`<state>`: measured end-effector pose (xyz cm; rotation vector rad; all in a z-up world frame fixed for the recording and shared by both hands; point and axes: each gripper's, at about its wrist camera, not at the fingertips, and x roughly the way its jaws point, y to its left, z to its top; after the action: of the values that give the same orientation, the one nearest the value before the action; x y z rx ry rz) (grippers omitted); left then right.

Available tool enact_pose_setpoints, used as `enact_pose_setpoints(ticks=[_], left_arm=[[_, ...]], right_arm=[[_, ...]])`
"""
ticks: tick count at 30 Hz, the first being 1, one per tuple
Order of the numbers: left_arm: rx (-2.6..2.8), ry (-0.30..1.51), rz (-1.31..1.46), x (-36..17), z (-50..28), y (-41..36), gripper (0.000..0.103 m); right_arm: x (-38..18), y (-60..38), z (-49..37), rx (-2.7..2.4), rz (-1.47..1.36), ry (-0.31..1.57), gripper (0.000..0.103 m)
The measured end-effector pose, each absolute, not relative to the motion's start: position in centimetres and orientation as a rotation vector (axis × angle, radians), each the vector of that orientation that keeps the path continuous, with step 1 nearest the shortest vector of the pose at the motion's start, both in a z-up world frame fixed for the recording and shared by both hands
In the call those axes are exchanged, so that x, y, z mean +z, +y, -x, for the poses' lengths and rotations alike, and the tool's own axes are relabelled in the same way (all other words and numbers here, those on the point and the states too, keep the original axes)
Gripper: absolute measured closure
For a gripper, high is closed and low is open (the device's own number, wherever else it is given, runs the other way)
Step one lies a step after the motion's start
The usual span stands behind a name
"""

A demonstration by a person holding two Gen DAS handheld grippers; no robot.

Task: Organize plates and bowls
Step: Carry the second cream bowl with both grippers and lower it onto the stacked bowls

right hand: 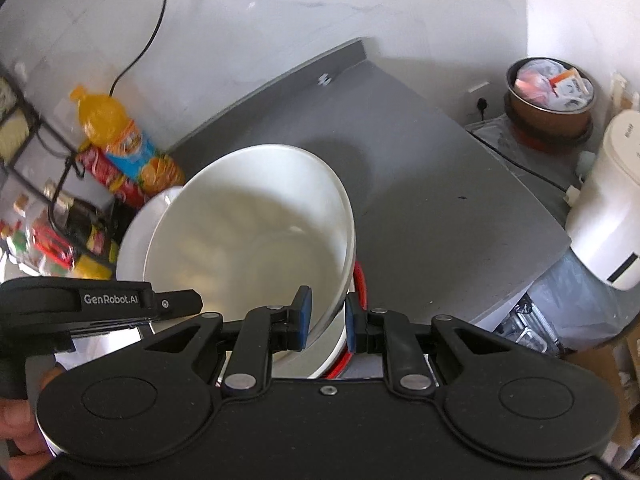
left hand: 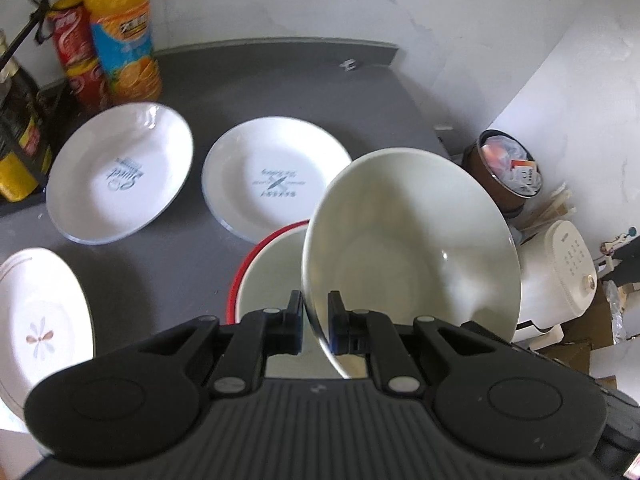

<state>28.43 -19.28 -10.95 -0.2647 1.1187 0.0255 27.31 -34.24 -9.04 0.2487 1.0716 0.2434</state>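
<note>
Directly below your held white bowl (left hand: 412, 248) sits the red-rimmed bowl (left hand: 268, 264) on the grey worktop (left hand: 280, 88), so the move ahead is probably a straight drop into it. Your left gripper (left hand: 314, 324) has its jaws pinched narrow on the near rim, with the bowl tilted up and to the right. Your right gripper (right hand: 328, 318) likewise straddles a white bowl's (right hand: 248, 232) rim, jaws narrow. Three plates lie apart to the left.
</note>
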Motion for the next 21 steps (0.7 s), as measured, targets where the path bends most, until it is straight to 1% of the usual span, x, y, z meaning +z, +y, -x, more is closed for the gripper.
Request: enact_pose_setpoints(ticks=[11, 17, 21], left_arm=[[0.104, 1.176, 0.346, -13.5, -27.7, -17.7, 0.093], [0.142, 1.204, 0.428, -15.1, -27.8, -16.4, 0.093], [0.150, 1.207, 0.451, -15.3, -28.3, -15.9, 0.093]], right_arm=[[-11.2, -32.2, -27.4, 0.292, -0.109, 1.145, 0.085], [-11.3, -30.7, -27.6, 0.330, 0.005, 1.140, 0.078], [-11.1, -30.6, -27.8, 0.346, 0.001, 1.157, 0.074]])
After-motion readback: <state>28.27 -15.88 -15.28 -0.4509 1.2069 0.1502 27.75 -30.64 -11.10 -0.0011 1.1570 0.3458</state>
